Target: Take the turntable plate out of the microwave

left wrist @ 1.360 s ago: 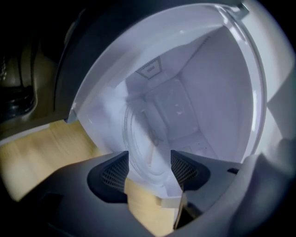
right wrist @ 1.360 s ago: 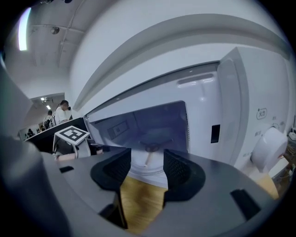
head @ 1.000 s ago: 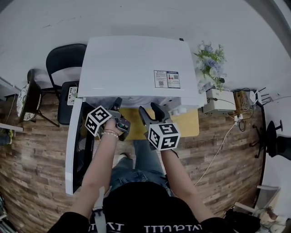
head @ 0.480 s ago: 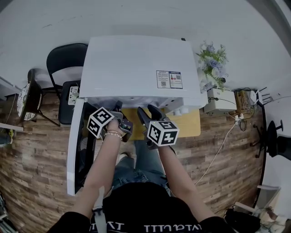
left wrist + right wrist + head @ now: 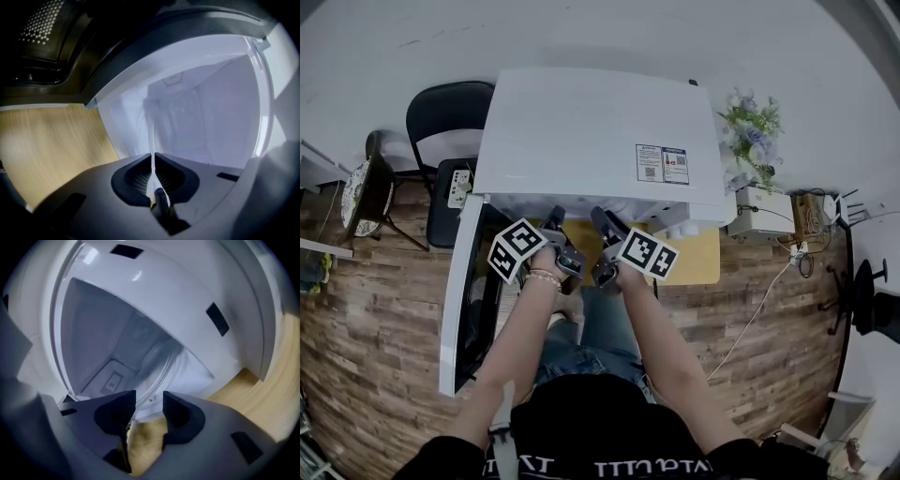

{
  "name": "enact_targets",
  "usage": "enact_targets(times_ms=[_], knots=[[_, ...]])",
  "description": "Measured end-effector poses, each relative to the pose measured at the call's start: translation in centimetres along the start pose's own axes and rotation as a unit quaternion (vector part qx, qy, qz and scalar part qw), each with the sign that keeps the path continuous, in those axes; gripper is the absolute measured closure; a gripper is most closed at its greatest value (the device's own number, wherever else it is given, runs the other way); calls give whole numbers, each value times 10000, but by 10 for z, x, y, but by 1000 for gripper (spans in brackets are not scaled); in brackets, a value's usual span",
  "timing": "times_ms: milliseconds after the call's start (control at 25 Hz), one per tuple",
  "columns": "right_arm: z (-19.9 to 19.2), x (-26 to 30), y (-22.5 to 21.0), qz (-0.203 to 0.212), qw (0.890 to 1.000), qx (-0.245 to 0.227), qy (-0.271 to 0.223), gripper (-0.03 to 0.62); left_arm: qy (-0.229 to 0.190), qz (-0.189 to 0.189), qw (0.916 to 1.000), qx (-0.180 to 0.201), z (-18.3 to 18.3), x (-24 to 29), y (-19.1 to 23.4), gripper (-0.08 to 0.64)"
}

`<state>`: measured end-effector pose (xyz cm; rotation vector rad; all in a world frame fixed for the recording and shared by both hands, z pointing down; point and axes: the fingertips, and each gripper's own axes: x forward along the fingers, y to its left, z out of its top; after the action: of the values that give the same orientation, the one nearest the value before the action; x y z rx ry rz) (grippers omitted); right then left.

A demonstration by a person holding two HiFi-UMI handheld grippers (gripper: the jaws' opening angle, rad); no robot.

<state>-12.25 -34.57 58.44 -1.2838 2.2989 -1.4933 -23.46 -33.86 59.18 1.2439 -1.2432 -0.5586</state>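
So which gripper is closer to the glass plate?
Left. The left gripper is shut on the plate's rim. The right gripper has just been closing its jaws, which stand apart, the rim at their tips, not gripped.

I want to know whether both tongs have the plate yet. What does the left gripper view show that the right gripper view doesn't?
Left gripper view only: the left tongs shut on the turntable plate by its thin edge, and the open door's perforated screen. Right gripper view only: the right tongs, whose jaws have just been closing but stand apart, with the plate's rim at their gap, not pinched. Both: the white microwave cavity and the wooden table.
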Motion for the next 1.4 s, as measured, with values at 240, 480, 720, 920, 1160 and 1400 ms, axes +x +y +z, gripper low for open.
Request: enact_targets(times_ms=[240,480,720,920,1160,1400], knots=[[3,17,-2,215,9922,1225,-14,499,63,-29,10000,52,-3,0,0,532],[2,14,-6,412,9735,2230,-294,535,199,-155,9992,324,-6,1,-2,530],[-1,10,-5,511,9698,2359,-350,540,367,-296,9979,454,-10,6,-2,464],[0,4,2,583,9704,2324,-308,539,173,-432,9981,403,-2,10,-3,459],[-14,-15,3,681,9718,2249,-177,538,-5,-419,9989,203,6,18,0,456],[-25,-35,11,721,9732,2184,18,537,-124,-574,9983,65,6,16,1,459]])
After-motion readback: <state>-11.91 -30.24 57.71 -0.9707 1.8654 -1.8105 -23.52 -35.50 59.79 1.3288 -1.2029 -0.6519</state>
